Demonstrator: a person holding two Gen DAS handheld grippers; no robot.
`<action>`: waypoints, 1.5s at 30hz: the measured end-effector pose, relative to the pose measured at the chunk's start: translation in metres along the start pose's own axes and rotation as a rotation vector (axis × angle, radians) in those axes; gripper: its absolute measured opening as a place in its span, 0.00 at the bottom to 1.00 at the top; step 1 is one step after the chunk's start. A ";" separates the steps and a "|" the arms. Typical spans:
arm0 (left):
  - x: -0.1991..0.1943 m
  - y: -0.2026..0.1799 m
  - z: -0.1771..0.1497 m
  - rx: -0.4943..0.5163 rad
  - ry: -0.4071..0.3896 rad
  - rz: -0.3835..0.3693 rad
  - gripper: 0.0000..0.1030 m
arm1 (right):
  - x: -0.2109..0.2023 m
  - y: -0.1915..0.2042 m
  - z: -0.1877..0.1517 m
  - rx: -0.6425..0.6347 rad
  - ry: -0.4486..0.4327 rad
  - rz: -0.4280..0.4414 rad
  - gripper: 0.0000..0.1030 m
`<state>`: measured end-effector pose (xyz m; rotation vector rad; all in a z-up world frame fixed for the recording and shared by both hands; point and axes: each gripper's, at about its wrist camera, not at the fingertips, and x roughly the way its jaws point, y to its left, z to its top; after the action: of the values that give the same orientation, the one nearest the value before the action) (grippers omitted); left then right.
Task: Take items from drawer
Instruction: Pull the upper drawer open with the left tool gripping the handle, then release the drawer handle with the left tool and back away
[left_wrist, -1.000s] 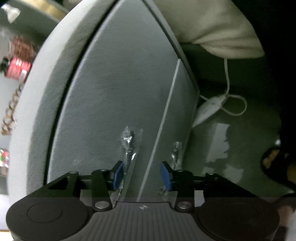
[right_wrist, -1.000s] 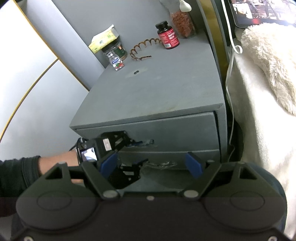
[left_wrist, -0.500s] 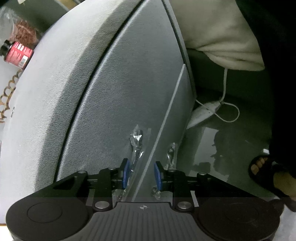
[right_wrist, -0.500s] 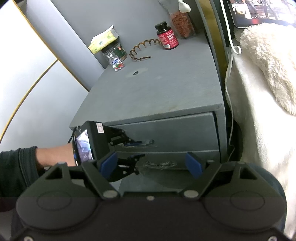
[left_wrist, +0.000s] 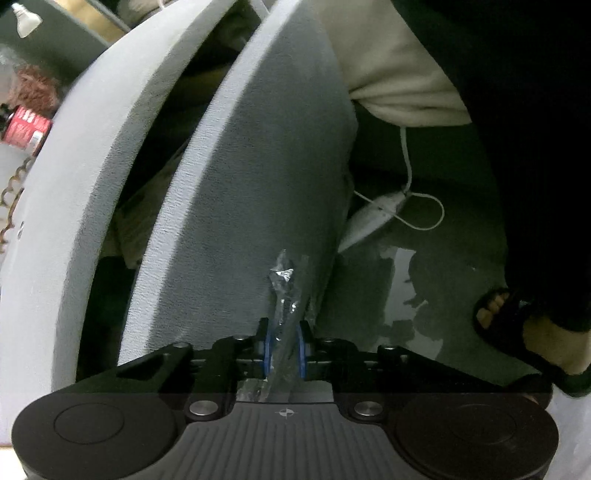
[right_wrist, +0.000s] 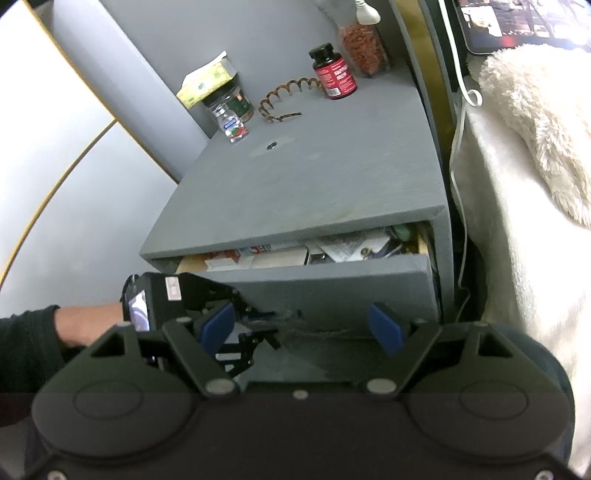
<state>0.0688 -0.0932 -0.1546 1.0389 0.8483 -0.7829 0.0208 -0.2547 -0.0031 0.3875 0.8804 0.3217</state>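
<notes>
Left gripper (left_wrist: 283, 352) pinches the handle (left_wrist: 286, 295) of the part-open drawer (right_wrist: 325, 284); right gripper (right_wrist: 301, 328), fingers spread, must next reach inside.

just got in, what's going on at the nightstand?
The left gripper is shut on the plastic-wrapped handle of the top drawer of the grey nightstand. The drawer stands partly open, with papers and small boxes showing in the gap. The right gripper hangs open in front of the drawer and holds nothing. Nothing has been taken out yet.
</notes>
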 end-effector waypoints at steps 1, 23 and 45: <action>-0.007 0.002 0.000 -0.043 -0.023 -0.010 0.12 | -0.001 -0.001 0.000 0.004 -0.002 0.002 0.76; -0.029 0.124 -0.049 -1.122 -0.024 -0.028 0.22 | 0.001 0.001 0.001 -0.005 0.000 -0.019 0.77; -0.057 0.088 -0.032 -1.039 0.005 0.074 0.20 | -0.020 0.019 0.008 -0.066 -0.033 -0.042 0.79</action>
<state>0.1122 -0.0273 -0.0783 0.1402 1.0328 -0.1885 0.0129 -0.2475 0.0233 0.3117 0.8424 0.3042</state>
